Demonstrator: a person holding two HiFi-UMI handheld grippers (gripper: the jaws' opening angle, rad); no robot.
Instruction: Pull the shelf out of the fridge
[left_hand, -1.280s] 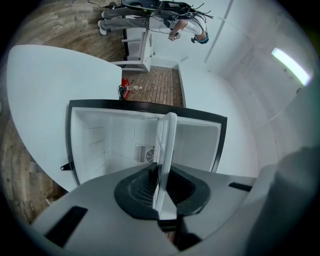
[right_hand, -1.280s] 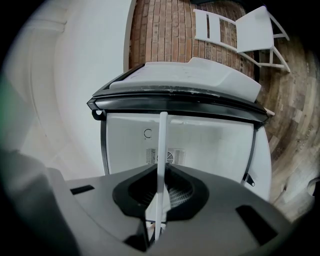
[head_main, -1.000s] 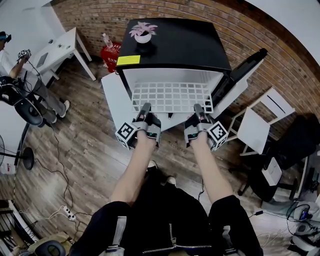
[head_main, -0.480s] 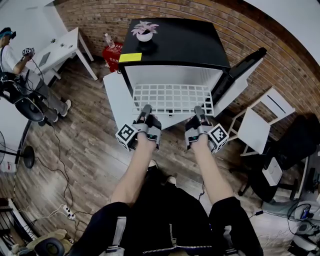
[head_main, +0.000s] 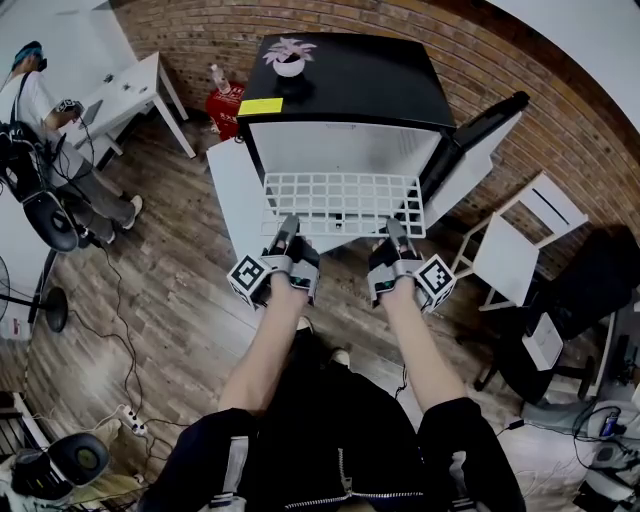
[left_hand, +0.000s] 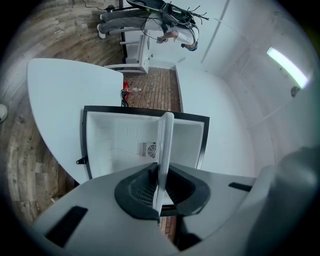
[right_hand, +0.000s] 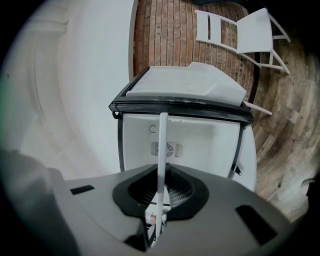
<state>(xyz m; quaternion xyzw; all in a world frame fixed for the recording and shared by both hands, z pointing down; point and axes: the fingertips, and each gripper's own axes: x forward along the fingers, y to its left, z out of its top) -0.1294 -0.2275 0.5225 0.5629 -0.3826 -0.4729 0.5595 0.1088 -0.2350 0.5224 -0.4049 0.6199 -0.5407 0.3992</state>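
Left gripper, centre of frame: jaws pinched on the front edge of the shelf. Right gripper, just to its right: clamped likewise. Left forearm and right forearm: bare, extended forward, side by side.

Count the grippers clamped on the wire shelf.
2. The left gripper is shut on the front edge of the wire shelf, toward its left end. The right gripper is shut on the same edge, toward its right end. Neither is hidden.
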